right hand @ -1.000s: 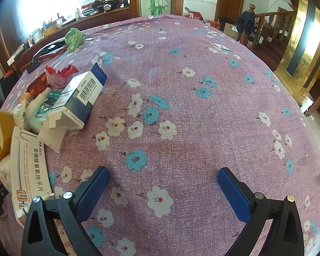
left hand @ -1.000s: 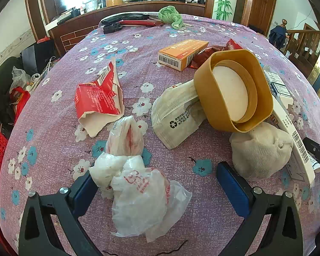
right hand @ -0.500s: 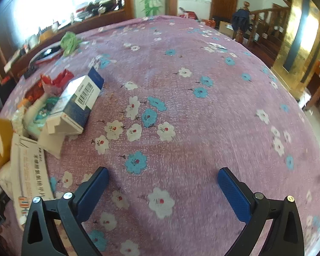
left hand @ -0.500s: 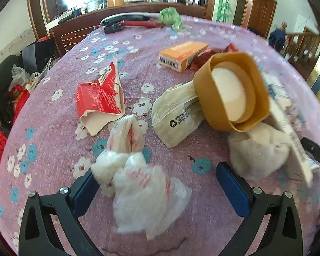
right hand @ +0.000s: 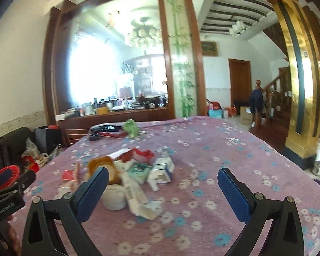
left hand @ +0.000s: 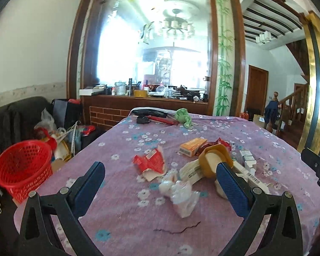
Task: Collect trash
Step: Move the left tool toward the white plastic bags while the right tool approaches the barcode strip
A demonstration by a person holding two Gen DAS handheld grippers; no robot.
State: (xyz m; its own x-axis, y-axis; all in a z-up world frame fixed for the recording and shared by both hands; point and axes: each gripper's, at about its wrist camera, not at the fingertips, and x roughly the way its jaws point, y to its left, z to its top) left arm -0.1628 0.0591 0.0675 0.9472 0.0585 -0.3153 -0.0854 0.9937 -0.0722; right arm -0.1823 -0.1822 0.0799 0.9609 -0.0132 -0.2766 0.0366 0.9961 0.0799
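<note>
Both jaws spread apart, gripping nothing. Left of the left gripper [left hand: 160, 183], red basket [left hand: 21, 168], contents unclear; ahead, crumpled plastic bag [left hand: 179, 194] on desk [left hand: 128, 217].

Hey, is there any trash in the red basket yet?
No. In the left wrist view the red basket beside the table shows only its bare mesh inside, and the trash lies on the cloth.

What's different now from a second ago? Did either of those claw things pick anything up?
Both have pulled up and back from the table, now facing the room instead of looking down at the trash. The left gripper no longer straddles the crumpled white plastic bag; its jaws are open and empty, as are those of the right gripper. Nothing was picked up. The trash lies as before, and a red basket is now visible.
</note>
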